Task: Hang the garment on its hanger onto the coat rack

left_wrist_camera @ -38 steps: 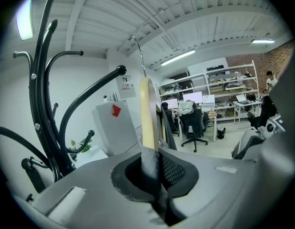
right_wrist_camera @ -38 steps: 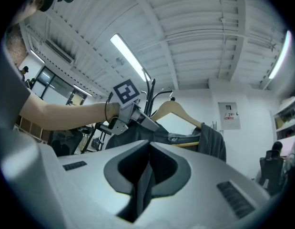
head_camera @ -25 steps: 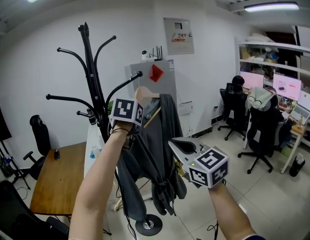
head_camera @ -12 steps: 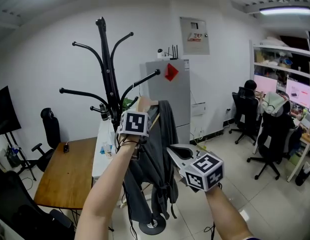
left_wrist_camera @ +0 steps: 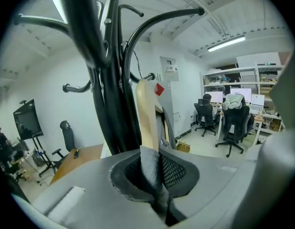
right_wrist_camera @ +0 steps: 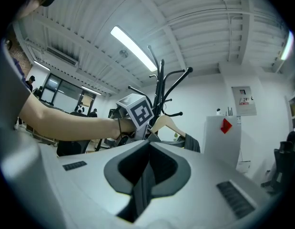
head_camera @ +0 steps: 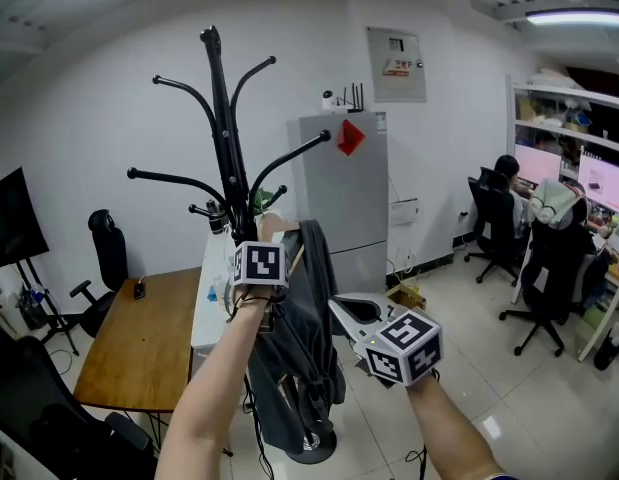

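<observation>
Where the garment hung: the dark grey garment (head_camera: 307, 348) was draped on its wooden hanger (left_wrist_camera: 147, 113), close against the pole of the coat rack (head_camera: 227, 138), below the upper hooks, with its hem near the round base (head_camera: 311, 446).
Hanger and hook: I could not tell whether the hanger had caught on any arm of the rack.
Left gripper (left_wrist_camera: 150, 159): its jaws were clenched on a grey fold of the garment, and the hanger's wooden shoulder rose just beyond them; the arm was stretched toward the rack.
Right gripper (head_camera: 339, 306): its jaws were pressed together with nothing between them. It was near the garment's right side and pointed toward the left gripper.
Coat rack: it was black and upright, with curved arms spreading out at several heights.
Behind: a grey cabinet (head_camera: 349, 198) with a red diamond on it stood against the white wall.
To the sides: a wooden table (head_camera: 139, 348) stood left of the rack — a person (head_camera: 507, 173) sat at a desk well off to the right.
</observation>
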`<state>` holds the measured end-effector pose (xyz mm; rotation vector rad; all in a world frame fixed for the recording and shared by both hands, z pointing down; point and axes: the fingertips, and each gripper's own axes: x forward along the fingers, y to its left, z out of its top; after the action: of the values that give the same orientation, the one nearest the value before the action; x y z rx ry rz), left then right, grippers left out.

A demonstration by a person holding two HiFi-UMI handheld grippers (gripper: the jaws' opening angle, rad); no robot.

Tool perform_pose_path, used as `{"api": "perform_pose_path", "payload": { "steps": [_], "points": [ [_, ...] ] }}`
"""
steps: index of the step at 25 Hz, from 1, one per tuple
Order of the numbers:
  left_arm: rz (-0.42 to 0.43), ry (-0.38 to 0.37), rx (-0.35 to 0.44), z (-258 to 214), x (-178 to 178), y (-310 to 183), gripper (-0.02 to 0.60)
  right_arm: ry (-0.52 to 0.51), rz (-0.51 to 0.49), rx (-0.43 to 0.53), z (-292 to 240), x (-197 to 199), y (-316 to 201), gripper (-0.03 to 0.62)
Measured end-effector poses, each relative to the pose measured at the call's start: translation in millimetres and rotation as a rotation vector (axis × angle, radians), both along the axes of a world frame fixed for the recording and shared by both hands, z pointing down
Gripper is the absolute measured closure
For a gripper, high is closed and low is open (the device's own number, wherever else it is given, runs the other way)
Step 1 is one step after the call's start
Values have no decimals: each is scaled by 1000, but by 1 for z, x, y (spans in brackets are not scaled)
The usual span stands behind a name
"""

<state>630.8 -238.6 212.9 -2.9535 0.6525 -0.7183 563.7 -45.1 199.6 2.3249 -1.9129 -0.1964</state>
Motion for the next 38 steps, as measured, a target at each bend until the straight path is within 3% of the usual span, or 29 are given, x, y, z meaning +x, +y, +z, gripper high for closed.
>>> {"api": "perform_pose_path", "payload": {
  "steps": [9,12,15,20,24,27,33,38],
  "points": [
    [29,-18,-4,33,-7,-4,537,-24,7,-27,15,-9,-9,592],
    [60,0,33,30,-11,2,504,-31,22,-40,21,-7,-7,592],
    [81,3,61,32,-22,6,418,-39,35,-41,24,-9,-5,592],
    [121,91,140,16,-59,18,380,-50,45,-40,27,-13,0,592],
    [161,238,171,4,-104,44,422,-79,56,-33,38,-16,6,593],
    [182,323,159,9,-136,63,572,-100,44,-21,46,-23,9,594],
    [216,393,44,48,-185,96,572,-142,-28,26,60,-52,20,593],
    [228,379,1,74,-206,111,572,-156,-67,38,72,-74,22,594]
  ]
}}
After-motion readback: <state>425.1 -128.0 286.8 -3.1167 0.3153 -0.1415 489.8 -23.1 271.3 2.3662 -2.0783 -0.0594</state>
